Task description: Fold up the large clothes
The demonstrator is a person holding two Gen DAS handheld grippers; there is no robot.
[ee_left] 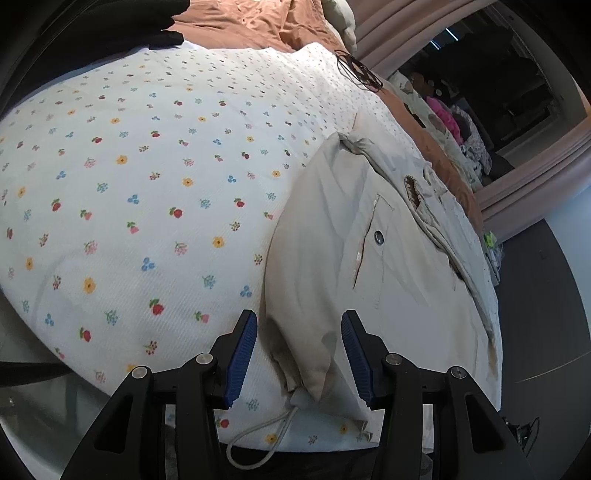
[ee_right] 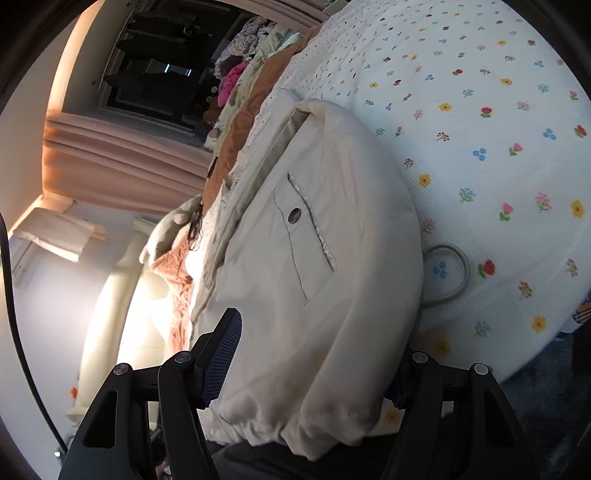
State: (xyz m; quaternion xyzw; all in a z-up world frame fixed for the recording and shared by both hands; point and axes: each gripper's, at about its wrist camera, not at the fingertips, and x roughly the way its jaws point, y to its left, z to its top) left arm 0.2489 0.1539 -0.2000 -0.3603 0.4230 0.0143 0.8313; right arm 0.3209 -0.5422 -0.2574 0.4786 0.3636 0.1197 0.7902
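Note:
A beige jacket lies on the flowered white bedspread, near the bed's edge, with a snap pocket facing up. My left gripper is open, and the jacket's hem corner sits between its blue pads without touching them. A grey drawcord loop trails from that corner. In the right wrist view the jacket fills my right gripper. The fabric lies against the left pad and drapes over the other finger, hiding it. The drawcord loop rests on the bedspread.
An orange sheet and a black garment lie at the far end of the bed. A dark wiry object sits on the bedspread. Piled clothes and curtains stand beyond the bed edge, above dark floor.

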